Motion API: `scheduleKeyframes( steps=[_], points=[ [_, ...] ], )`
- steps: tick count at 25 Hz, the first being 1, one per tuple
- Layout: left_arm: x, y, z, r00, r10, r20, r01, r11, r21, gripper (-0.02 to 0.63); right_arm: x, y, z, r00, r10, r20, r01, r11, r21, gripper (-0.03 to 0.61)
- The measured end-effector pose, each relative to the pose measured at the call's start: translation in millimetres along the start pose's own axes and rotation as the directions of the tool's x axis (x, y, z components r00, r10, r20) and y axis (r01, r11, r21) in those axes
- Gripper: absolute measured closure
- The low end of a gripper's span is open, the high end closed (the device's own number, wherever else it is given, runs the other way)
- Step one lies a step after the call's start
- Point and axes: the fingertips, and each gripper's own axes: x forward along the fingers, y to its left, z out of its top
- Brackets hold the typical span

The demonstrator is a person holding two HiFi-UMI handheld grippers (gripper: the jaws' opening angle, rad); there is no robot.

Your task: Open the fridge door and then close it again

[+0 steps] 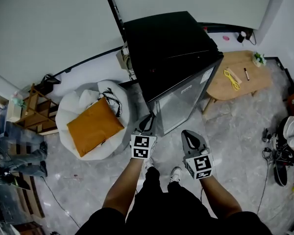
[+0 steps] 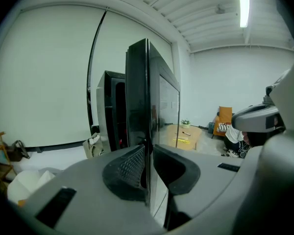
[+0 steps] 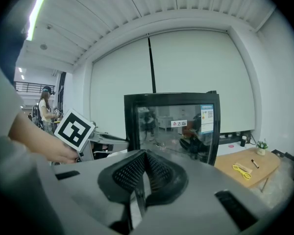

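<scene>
A black fridge (image 1: 166, 48) stands ahead against the wall, and its glass door (image 1: 181, 99) hangs partly open. My left gripper (image 1: 148, 123) is at the door's free left edge. In the left gripper view the door edge (image 2: 137, 92) runs upright between the two pads, and the gripper (image 2: 148, 163) is shut on it. The fridge body (image 2: 108, 111) shows behind it to the left. My right gripper (image 1: 188, 136) hovers in front of the glass door (image 3: 176, 126), apart from it. Its pads (image 3: 146, 160) meet with nothing between them.
A low round wooden table (image 1: 240, 75) with a yellow item stands right of the fridge. A white beanbag with an orange cushion (image 1: 93, 124) lies to the left, beside a wooden shelf (image 1: 36, 109). Bags and cables (image 1: 284, 146) lie at the far right.
</scene>
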Motion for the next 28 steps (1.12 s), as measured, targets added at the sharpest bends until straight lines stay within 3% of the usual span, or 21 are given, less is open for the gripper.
scheduleKeyframes(
  steps=[28],
  points=[
    [-39.7,-91.3,-13.3,0.998,-0.049,-0.029,0.048,0.998,-0.033,0.552,-48.6,-25.3,-0.4,0.998,-0.034,0.056,0.033,0.999,0.023,0.560]
  ],
)
